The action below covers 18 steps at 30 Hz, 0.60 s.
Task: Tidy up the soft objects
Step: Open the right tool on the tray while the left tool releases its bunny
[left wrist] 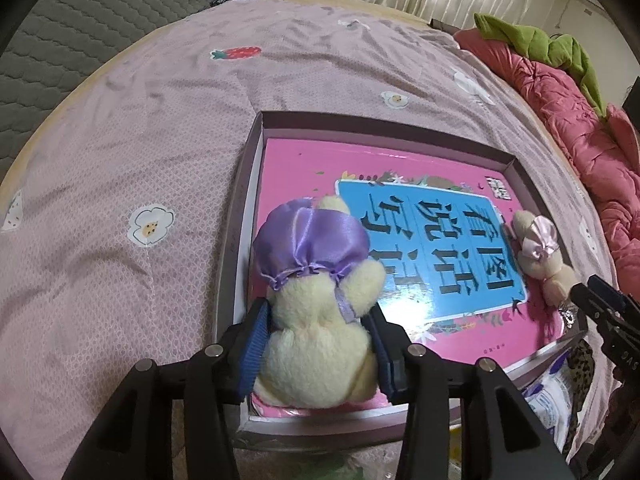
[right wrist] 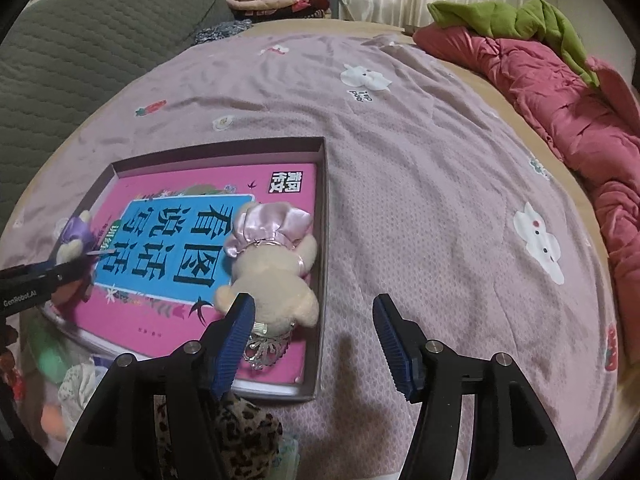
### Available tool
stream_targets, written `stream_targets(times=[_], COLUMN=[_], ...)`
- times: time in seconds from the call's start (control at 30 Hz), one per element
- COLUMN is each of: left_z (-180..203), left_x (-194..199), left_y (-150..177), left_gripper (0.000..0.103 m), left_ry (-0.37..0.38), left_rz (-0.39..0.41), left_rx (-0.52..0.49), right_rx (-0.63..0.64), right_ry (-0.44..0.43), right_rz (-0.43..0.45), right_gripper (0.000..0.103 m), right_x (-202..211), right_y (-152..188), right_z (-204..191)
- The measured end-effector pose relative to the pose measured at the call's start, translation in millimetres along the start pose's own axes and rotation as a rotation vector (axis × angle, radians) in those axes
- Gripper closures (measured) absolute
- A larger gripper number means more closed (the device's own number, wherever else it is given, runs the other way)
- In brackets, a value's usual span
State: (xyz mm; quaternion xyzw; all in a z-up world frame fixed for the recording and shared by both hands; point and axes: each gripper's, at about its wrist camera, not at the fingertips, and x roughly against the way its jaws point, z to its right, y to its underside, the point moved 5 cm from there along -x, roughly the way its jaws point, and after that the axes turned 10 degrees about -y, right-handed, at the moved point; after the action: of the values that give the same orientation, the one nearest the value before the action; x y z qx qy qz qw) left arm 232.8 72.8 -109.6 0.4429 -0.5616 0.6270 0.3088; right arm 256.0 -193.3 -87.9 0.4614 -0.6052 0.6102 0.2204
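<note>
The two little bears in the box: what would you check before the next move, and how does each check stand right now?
1. Purple-capped bear inside the box, on the book: ok.
2. Pink-capped bear inside the box: ok.
3. Left gripper free of the purple-capped bear: cannot tell; the bear sits between its fingers.
4. Right gripper open and empty: ok.
5. Right gripper clear of the pink-capped bear: cannot tell; one finger sits at its leg.

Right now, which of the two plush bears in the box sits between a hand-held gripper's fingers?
The cream plush bear in the purple satin cap, flanked by the left hand-held gripper. The beige bear in the pink satin cap lies outside the right one's gap.
</note>
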Motion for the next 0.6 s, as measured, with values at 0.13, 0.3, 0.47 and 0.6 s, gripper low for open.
stream_targets(times=[0.13, 0.3, 0.47, 0.6], left_z=[1.0, -0.6, -2.7, -3.7], left_x=[-0.4, 2.4, 10.1, 15.5], left_y=[-0.7, -1.9, -2.8, -5.1], left_gripper=[0.055, 0.047, 0.046, 0.045], left_ry=[0.000, 0.041, 0.055, 0.060], left_rz=[0.009, 0.008, 0.018, 0.026], left_rx=[-0.005, 0.017, 0.020, 0.025], right_rx=[-0.003, -0.009, -0.012, -0.007], right_ry=[-0.005, -0.002, 0.000, 0.000], right_rz=[0.004, 0.006, 0.006, 0.007], right_gripper=[0.040, 0.035, 0.033, 0.033], right_x=[0.5, 1.5, -2.9, -7.6], right_y=[-0.5, 0.3, -2.1, -7.7], right_z=[-0.9, 1.5, 6.0, 6.5])
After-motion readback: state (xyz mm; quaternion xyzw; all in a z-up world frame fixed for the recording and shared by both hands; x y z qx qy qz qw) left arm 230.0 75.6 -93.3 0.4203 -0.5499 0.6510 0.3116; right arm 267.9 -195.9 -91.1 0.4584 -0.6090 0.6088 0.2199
